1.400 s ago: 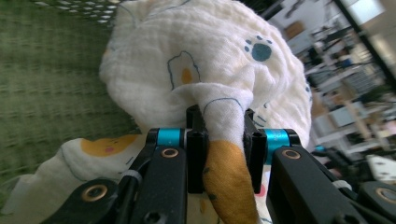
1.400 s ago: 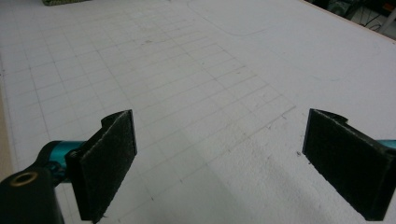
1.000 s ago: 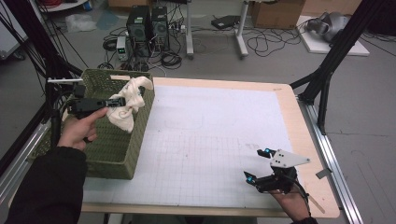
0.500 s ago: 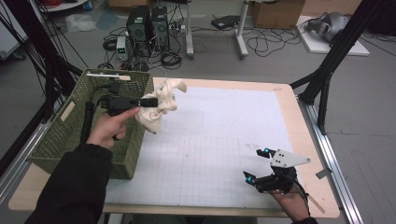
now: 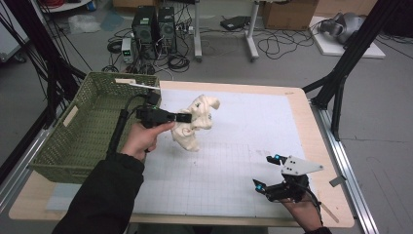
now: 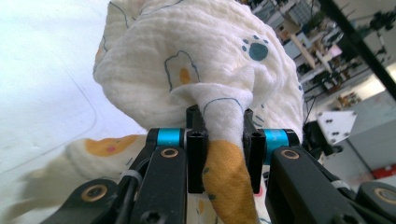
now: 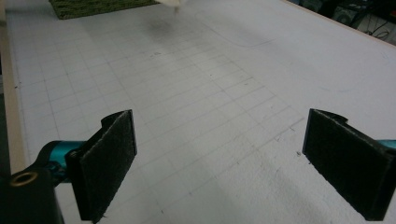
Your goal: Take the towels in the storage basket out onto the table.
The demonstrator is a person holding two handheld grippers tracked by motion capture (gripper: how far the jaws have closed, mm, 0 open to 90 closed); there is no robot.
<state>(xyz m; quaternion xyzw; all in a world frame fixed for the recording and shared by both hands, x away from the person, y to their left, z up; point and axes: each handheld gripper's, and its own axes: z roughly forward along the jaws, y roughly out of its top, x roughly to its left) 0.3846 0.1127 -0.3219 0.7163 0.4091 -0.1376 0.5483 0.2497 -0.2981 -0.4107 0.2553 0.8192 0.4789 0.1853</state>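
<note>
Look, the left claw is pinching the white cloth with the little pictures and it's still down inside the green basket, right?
Not quite. The left claw is pinching the white cloth, but the cloth is not inside the green basket. The high view shows it hanging in the air over the white mat, just past the basket's right edge. The left gripper view shows the jaws shut on a fold of it.

Table (image 5: 234, 222) (basket (image 5: 73, 141), gridded mat (image 5: 243, 146))
</note>
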